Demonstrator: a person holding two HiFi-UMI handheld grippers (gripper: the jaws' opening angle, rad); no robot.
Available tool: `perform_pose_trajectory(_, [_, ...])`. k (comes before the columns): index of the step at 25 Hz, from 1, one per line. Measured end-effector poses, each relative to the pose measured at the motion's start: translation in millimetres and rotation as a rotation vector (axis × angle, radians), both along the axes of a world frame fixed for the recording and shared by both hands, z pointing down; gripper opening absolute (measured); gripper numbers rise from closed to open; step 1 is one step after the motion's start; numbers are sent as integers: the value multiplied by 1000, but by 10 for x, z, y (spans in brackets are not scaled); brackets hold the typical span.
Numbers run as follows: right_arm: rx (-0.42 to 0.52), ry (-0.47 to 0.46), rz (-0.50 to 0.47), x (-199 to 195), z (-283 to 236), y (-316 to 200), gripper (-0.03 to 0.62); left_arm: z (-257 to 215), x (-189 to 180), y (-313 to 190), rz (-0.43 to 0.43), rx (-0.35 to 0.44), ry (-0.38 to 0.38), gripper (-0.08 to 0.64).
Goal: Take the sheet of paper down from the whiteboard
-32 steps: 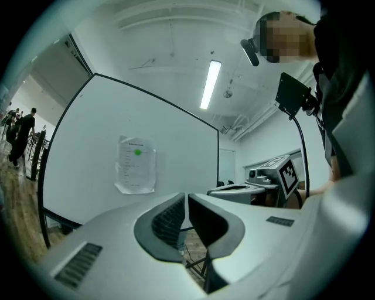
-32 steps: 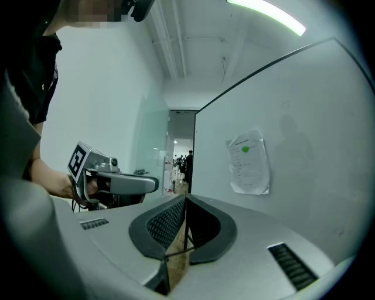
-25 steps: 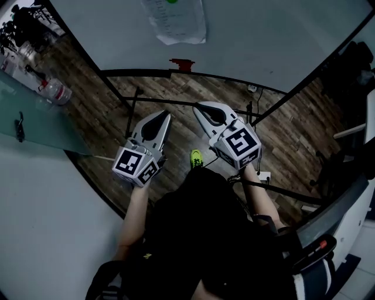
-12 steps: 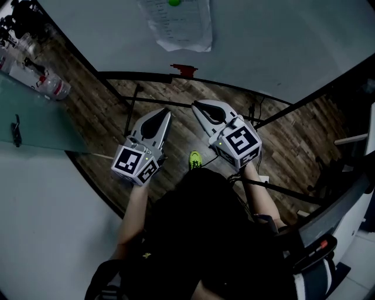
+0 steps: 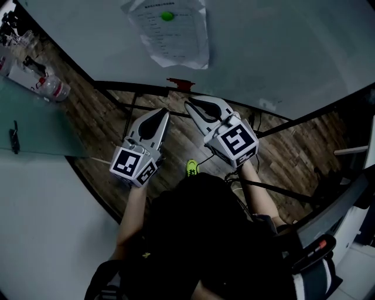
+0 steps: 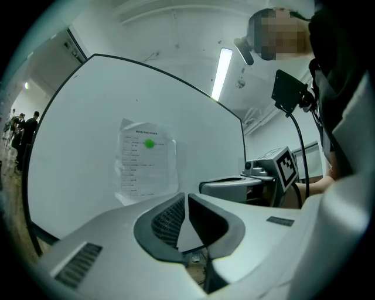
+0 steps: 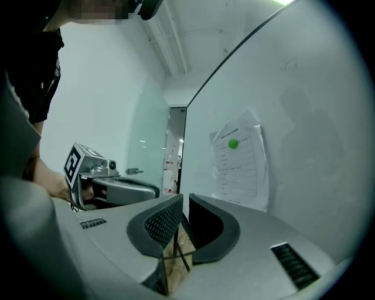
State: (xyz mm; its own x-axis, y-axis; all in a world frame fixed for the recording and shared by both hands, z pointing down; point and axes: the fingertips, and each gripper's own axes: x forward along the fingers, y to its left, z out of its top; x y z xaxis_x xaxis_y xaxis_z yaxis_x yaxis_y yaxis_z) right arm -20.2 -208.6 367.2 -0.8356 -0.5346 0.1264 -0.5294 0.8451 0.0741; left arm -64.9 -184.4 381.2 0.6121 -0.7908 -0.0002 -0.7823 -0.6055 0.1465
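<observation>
The sheet of paper (image 5: 169, 34) hangs on the whiteboard (image 5: 269, 47), pinned near its top by a green magnet (image 5: 167, 16); its lower edge curls. Both grippers are held level in front of the board, below the sheet and apart from it. My left gripper (image 5: 163, 111) is shut and empty; in the left gripper view its jaws (image 6: 185, 196) meet, with the paper (image 6: 146, 165) ahead and to the left. My right gripper (image 5: 188, 104) has its jaws opening, a narrow gap (image 7: 185, 198) with nothing between them; the paper (image 7: 239, 167) lies ahead to the right.
A small red object (image 5: 180, 84) sits at the board's lower rail. The board's black stand legs (image 5: 132, 105) spread over the wooden floor. A glass table (image 5: 35, 126) with a bottle (image 5: 55, 89) stands at the left. People stand far off at the left.
Both grippers have moved forward toward the whiteboard, side by side. The sheet and the board's lower edge now show closer to the gripper tips.
</observation>
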Motion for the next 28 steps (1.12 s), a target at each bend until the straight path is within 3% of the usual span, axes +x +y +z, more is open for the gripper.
perform_pose_trajectory(15, [45, -6, -39, 29, -99, -606, 54, -103, 129, -608, -41, 52, -45, 25])
perform_pose_trajectory(28, [89, 23, -4, -82, -281, -890, 72, -306, 78, -931, -38, 90, -86, 41])
